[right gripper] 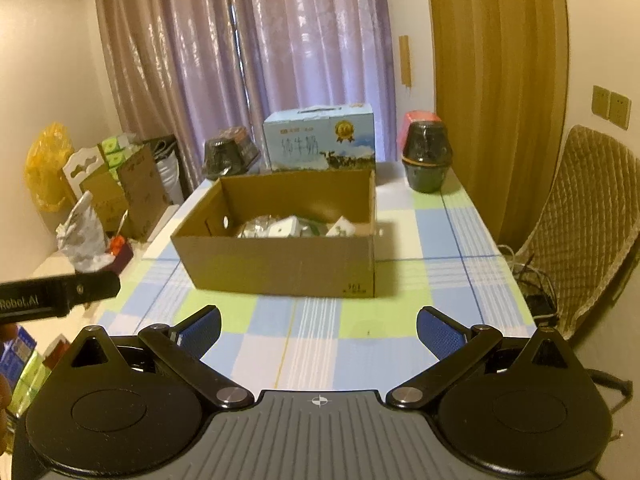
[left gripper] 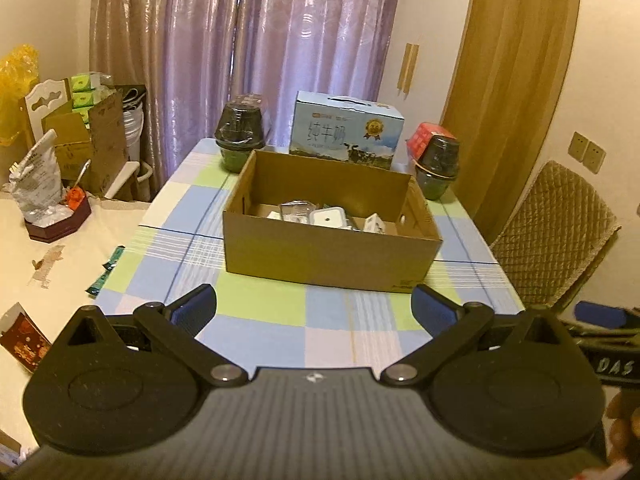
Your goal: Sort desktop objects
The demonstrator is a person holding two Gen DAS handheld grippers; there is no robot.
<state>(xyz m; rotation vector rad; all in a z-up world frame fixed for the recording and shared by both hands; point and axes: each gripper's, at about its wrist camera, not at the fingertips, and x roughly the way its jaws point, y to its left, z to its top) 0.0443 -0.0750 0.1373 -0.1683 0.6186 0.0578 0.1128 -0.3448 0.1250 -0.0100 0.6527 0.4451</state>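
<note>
Left wrist view: open brown cardboard box [left gripper: 328, 256], small white items [left gripper: 328, 216] inside.

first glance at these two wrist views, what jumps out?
The open cardboard box mid-table on the checked cloth, with small white items piled inside. Behind it stands a blue milk carton, flanked by two dark lidded jars at the far corners. Both grippers, left and right, hover over the near edge, jaws wide apart and holding nothing.
</note>
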